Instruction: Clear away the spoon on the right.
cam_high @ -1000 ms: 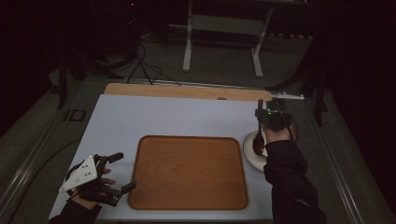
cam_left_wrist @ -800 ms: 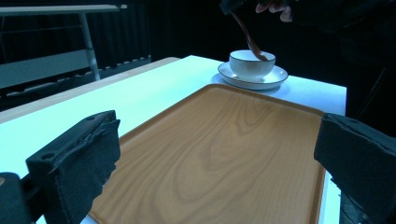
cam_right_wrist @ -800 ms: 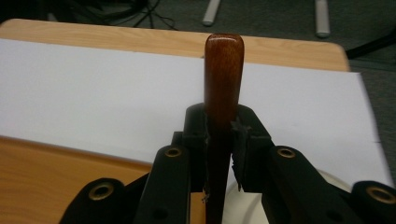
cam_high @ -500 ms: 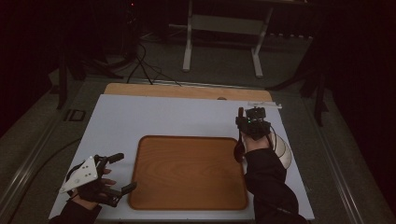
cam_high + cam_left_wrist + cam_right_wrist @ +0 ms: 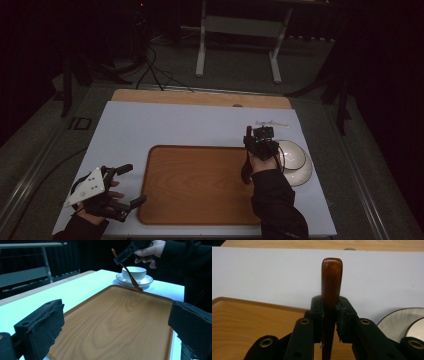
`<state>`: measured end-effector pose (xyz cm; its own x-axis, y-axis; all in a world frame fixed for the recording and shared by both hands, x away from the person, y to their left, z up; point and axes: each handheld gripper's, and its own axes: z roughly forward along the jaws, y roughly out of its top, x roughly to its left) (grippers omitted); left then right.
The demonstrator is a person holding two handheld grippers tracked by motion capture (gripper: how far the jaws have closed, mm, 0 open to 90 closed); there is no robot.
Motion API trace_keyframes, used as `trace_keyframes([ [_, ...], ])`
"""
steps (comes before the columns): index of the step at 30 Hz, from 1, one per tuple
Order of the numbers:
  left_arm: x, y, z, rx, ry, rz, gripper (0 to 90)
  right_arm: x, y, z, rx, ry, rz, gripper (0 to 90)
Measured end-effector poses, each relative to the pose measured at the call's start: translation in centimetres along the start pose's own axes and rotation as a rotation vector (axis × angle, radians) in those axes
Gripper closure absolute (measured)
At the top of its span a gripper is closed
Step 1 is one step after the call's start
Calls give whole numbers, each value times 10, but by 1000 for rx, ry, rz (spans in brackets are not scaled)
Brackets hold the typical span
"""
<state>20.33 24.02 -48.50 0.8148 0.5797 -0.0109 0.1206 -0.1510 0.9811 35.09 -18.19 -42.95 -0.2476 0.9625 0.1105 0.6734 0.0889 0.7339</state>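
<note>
Left gripper (image 5: pixel 127 185) sits on the table (image 5: pixel 165 125) at the tray's (image 5: pixel 195 185) left edge, jaws wide apart, holding nothing. Tray in the centre, bare. Right gripper (image 5: pixel 248 145) above the tray's right edge, jaws clamped on a wooden spoon (image 5: pixel 127 270), spoon tilted, hanging over the tray rim. Cup (image 5: pixel 133 273) on its saucer (image 5: pixel 147 280) just right of the tray.

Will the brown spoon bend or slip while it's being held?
Probably not. The spoon looks like solid wood, so likely stiff and light. Its glossy finish might be slippery, but the right gripper clamps the handle between padded jaws.
</note>
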Motion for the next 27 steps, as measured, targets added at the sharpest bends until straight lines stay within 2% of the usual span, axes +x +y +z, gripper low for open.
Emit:
trace_keyframes([
  [9, 0, 0, 1, 5, -6, 3, 14, 4, -18, 7, 27, 23, 31, 772],
  [11, 0, 0, 1, 6, -6, 3, 14, 6, -24, 10, 38, 17, 21, 771],
  [27, -1, -1, 1, 7, -10, 5, 14, 10, -50, 32, 88, 3, 52, 771],
])
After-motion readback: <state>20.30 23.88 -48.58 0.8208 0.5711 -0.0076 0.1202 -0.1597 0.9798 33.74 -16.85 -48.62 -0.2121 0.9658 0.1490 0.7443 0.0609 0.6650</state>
